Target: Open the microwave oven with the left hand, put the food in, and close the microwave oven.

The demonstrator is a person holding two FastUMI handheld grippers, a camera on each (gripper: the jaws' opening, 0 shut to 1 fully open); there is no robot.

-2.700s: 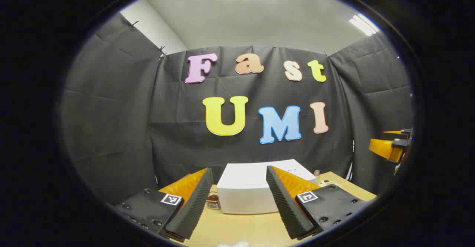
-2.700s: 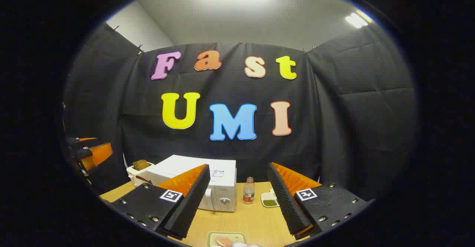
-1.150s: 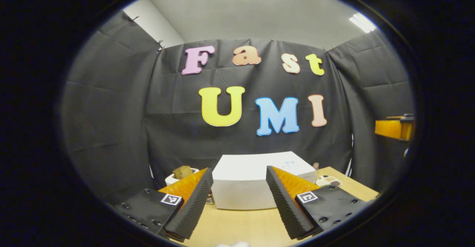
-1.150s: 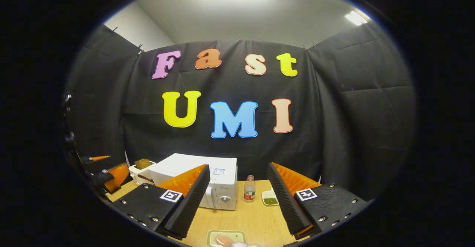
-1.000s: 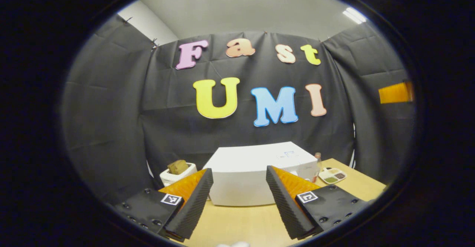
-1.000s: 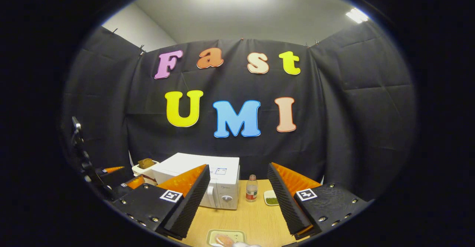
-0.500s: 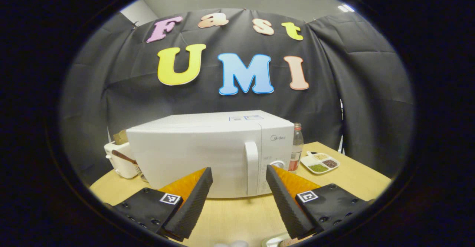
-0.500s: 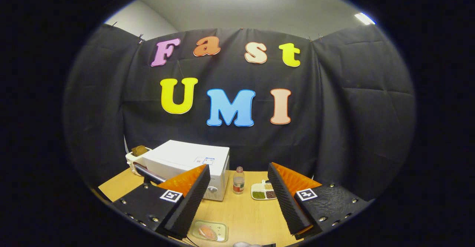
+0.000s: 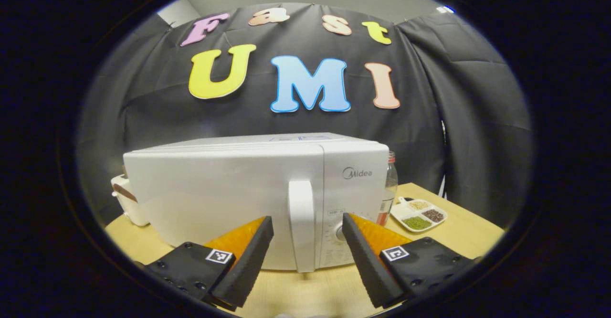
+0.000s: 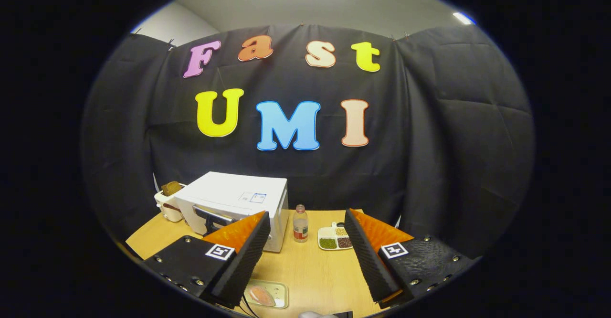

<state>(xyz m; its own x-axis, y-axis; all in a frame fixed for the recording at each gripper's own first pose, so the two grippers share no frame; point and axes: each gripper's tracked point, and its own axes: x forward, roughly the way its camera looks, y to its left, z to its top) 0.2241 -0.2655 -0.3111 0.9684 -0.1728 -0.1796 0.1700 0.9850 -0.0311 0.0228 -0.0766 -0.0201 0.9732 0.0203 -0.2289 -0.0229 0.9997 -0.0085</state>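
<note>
On the table (image 9: 458,234), bottle (image 9: 389,184) and toaster (image 9: 126,201) flank the shut microwave (image 9: 229,194).

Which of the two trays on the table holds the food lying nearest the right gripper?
The pale tray by the right gripper, holding one orange piece; the divided dish sits farther back beside the bottle.

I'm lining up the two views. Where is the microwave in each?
Left gripper view: microwave fills the centre, door shut, its handle between the open left claw.
Right gripper view: microwave sits small at lower left, behind the right claw.
Shared landmark: the bottle beside the microwave.
</note>
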